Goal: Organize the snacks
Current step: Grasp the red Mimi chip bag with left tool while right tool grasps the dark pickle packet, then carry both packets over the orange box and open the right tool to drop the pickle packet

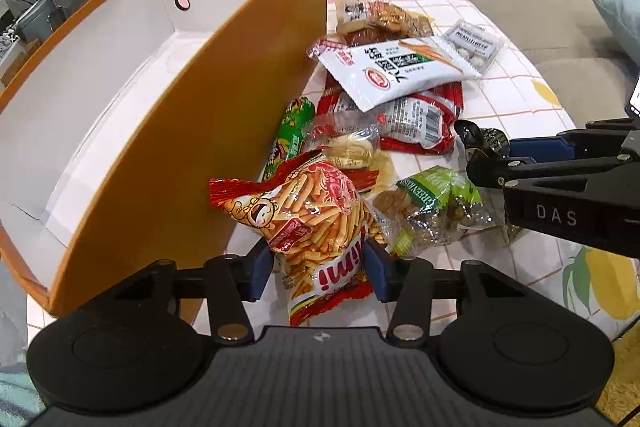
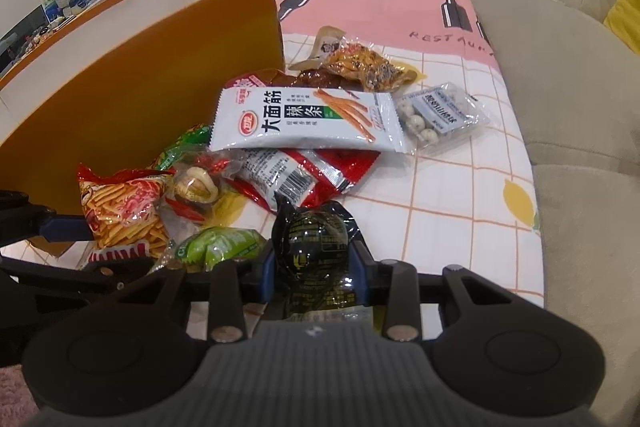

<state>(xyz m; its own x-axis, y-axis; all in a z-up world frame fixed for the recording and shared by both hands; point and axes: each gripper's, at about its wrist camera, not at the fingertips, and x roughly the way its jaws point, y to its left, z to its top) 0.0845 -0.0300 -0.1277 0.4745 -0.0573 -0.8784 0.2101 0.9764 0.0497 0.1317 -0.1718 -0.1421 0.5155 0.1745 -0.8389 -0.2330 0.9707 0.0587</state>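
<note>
While one orange box (image 1: 192, 131) stands at the table's left edge, about ten snack packets lie beside it. Left gripper (image 1: 318, 263) clamps the fries bag (image 1: 316, 219); right gripper (image 2: 314, 267) clamps a black packet (image 2: 312, 247).

"DAS" is printed in pale letters on the black arm of the right gripper (image 1: 474, 151). "imi" is read on the near end of the fries bag (image 1: 320, 223). "GREENMAX" is seen on the green packet (image 1: 432, 205). "大面筋" and "辣条" stand on the white packet (image 2: 308, 121). "RESTAU" is written on the tablecloth (image 2: 448, 37) at the far right.
</note>
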